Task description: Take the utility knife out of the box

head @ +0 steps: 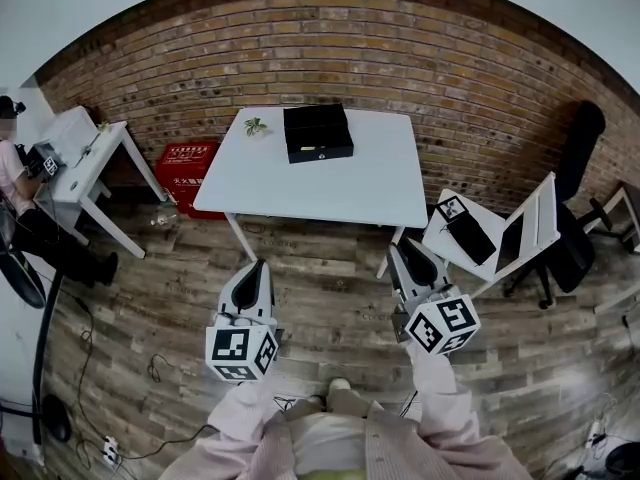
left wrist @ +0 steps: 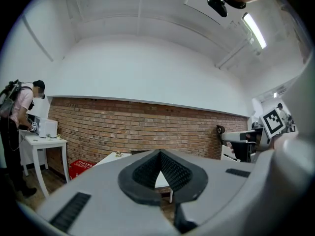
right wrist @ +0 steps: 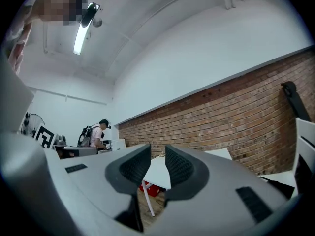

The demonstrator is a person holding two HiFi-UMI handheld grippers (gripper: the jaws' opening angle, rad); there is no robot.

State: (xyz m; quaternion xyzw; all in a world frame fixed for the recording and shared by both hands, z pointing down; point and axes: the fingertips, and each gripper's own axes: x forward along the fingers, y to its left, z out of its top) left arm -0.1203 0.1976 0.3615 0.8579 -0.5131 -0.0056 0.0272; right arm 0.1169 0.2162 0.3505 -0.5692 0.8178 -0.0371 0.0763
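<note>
Nothing seen of the utility knife; presumably inside the closed black rectangular box (head: 318, 133) on the white square worktop (head: 300, 188), upper centre of the head view. Lies with its long side left to right across the frame, well ahead of both grippers in the lower half. Left gripper (head: 258, 265) with jaws pressed together, right gripper (head: 400, 250) with jaws spread on nothing. Roughly between them, a touch nearer the left. Lid only in the head view; from the gripper views, just worktop edge beyond the jaws
</note>
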